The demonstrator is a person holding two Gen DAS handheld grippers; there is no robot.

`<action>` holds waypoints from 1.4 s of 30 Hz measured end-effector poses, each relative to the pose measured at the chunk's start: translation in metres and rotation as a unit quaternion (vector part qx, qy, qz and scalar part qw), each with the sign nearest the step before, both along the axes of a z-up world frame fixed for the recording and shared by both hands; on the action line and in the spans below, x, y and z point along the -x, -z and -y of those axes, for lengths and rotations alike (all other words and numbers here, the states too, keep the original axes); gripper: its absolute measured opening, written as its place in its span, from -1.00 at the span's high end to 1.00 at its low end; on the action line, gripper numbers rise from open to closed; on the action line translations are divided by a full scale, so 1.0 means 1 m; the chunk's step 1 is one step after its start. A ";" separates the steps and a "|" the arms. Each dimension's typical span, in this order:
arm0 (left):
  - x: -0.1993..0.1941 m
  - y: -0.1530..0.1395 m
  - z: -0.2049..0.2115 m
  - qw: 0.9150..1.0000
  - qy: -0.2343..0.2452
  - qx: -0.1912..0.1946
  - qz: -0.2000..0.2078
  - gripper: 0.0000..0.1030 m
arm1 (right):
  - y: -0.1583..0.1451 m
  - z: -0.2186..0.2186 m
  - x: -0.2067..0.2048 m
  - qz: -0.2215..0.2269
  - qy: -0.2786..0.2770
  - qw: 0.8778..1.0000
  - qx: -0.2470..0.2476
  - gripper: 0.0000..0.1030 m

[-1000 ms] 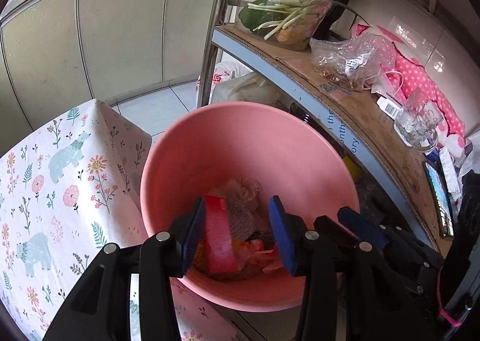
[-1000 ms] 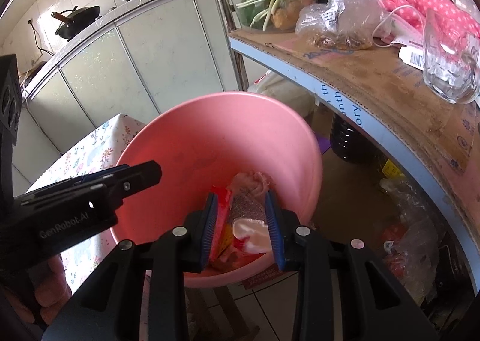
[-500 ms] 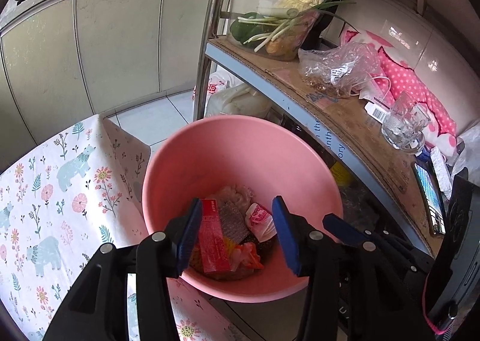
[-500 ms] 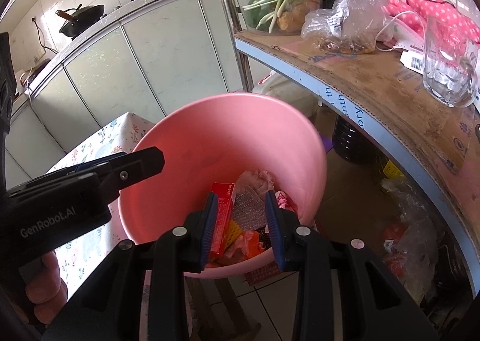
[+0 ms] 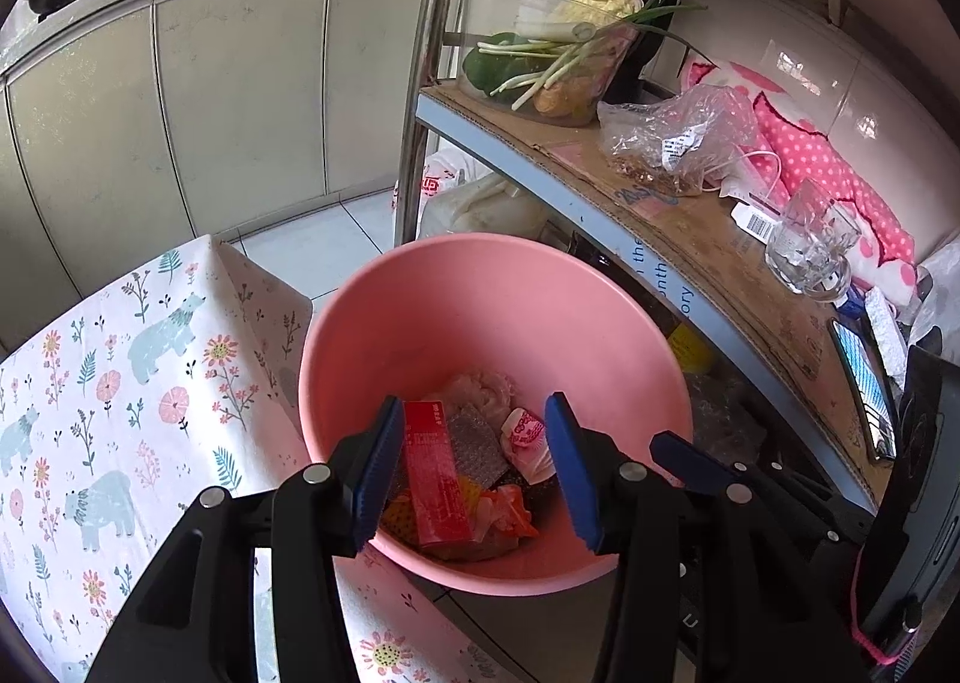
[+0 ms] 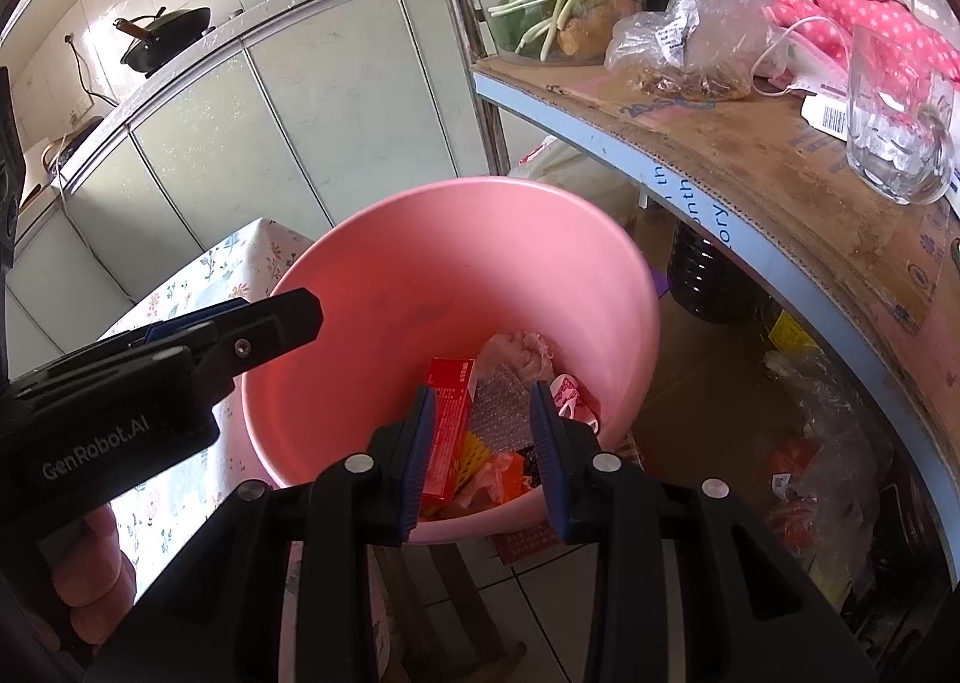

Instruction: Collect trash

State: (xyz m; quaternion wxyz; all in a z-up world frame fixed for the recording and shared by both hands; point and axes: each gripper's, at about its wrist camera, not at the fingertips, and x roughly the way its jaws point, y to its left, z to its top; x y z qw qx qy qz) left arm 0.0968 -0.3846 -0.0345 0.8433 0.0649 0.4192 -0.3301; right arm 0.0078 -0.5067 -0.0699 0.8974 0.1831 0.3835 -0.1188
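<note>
A pink bowl (image 5: 492, 245) (image 6: 480, 188) holds trash: a red box (image 5: 432, 473) (image 6: 450, 401), a silver mesh piece (image 5: 474, 443), a crumpled tissue (image 5: 486, 389) (image 6: 519, 350) and a white wrapper with red print (image 5: 525, 434) (image 6: 567, 392). My left gripper (image 5: 474, 404) hovers over the bowl's near side, open, with nothing between its blue pads. My right gripper (image 6: 482, 390) hangs over the near rim beside it. Its jaws stand narrower but apart, gripping nothing. One finger (image 6: 288, 317) of the left gripper shows in the right wrist view.
A flowered tablecloth (image 5: 120, 371) lies left of the bowl. To the right runs a cardboard-lined shelf (image 5: 690, 239) on a metal pole (image 5: 426, 83), carrying a vegetable tub (image 5: 552, 59), a plastic bag (image 5: 678, 143) and a glass mug (image 5: 810, 251). A hand (image 6: 84, 581) grips the left tool.
The white wrapper now lies in the bowl, where the left wrist view did not show it a second ago. Both views have drawn back slightly from the bowl.
</note>
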 end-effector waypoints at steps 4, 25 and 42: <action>0.003 0.001 -0.002 1.000 0.000 -0.002 -0.002 0.07 | 0.000 -0.003 0.000 -0.003 -0.003 1.000 0.003 0.35; 0.034 -0.020 -0.019 1.000 0.007 0.010 0.017 0.06 | -0.014 -0.020 0.024 -0.004 -0.001 1.000 0.003 0.35; 0.062 -0.035 -0.033 0.999 0.015 0.004 0.041 0.06 | -0.024 -0.029 0.045 0.008 0.005 1.000 -0.004 0.35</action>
